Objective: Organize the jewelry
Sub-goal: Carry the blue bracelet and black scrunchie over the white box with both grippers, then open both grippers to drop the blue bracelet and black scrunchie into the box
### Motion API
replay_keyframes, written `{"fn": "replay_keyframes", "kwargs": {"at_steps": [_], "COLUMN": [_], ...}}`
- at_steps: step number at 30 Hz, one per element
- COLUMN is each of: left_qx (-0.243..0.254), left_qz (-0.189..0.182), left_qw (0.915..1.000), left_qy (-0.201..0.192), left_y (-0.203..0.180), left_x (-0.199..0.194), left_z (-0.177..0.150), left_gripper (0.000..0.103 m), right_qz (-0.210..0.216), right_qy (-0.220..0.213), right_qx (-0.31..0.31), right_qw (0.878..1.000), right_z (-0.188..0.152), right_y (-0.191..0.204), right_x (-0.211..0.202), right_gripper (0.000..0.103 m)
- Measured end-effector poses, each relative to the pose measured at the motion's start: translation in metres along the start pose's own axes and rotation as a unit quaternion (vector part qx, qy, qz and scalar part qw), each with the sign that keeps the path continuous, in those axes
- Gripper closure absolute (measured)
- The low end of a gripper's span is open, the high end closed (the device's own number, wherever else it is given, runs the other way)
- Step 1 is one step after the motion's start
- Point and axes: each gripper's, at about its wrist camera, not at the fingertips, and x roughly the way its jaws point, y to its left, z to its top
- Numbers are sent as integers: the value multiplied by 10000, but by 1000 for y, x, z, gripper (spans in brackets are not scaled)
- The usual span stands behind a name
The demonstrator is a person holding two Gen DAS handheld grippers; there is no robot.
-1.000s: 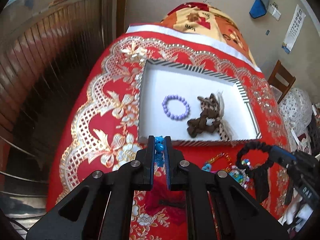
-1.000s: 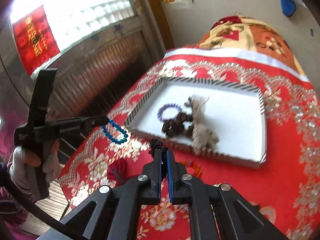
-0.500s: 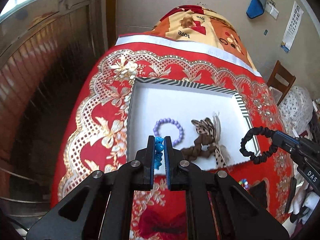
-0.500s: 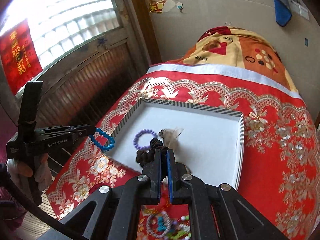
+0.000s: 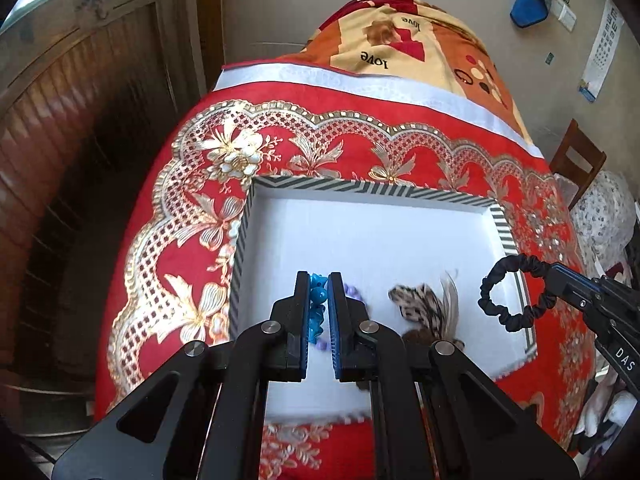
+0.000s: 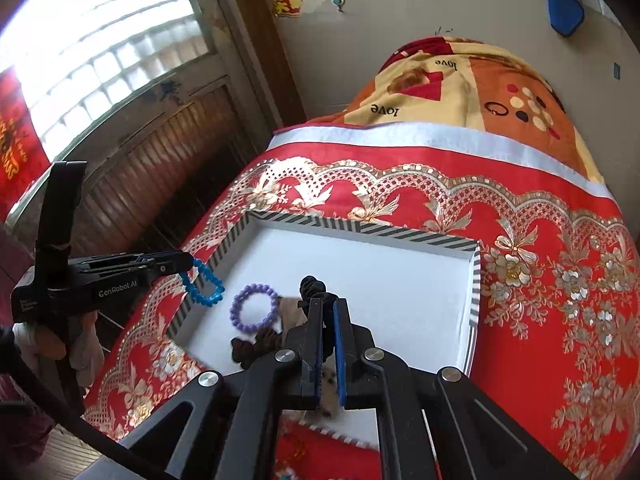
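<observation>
A white tray with a striped rim (image 5: pixel 372 188) (image 6: pixel 360 229) lies on the red patterned cloth. Inside it are a purple bead bracelet (image 6: pixel 254 314), a brown hair tie (image 6: pixel 256 346) and a leopard-print bow (image 5: pixel 420 304). My left gripper (image 5: pixel 319 280) (image 6: pixel 188 266) is shut on a blue bead bracelet (image 6: pixel 202 286) (image 5: pixel 316 300), which hangs over the tray's left side. My right gripper (image 6: pixel 326 304) (image 5: pixel 554 276) is shut on a black scrunchie (image 5: pixel 516 296) (image 6: pixel 314 286), held above the tray's right part.
A bundle under an orange and cream "love" blanket (image 5: pixel 408 44) rises behind the tray. A wooden panelled wall and window (image 6: pixel 100 60) stand at the left. A wooden chair (image 5: pixel 580 160) is at the right. A gloved hand (image 6: pixel 52 340) holds the left gripper.
Both grippers have travelled forward from the near side of the cloth to above the tray, each still carrying its item. The loose jewelry pile near the front edge has left view.
</observation>
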Motion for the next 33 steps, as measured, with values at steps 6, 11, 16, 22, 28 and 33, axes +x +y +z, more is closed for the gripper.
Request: {"fn": "replay_keyframes", "kwargs": {"at_steps": [6,11,16,22,28,33], "left_qx": [-100,-200,-478,-556,-857,-771], "left_qz": [-25,118,385,595,403,454], "left_qw": [9998,9994,9969,9947,9929,9941], "left_qy": [156,264,484,634,724,615], "left_y": [-4,-3,15,28,36,29], "left_x": [27,52,77,88,92,81], "left_z": [20,32,32,22,16,11], "left_gripper": [96,96,96,96,73,65], "right_qz": [196,253,220,209,318,287], "right_qy": [106,359,712,993,924,826], "right_qx": [321,639,822,883,867,920], "right_qw": [9992,9970,9938,9909,9914,9919], "right_z": [16,21,18,11,18,18], "right_y": [-21,-40,-52,-49,-46,-49], "right_x": [30,68,110,150,156,144], "right_gripper": [99,99,99,99,83,73]}}
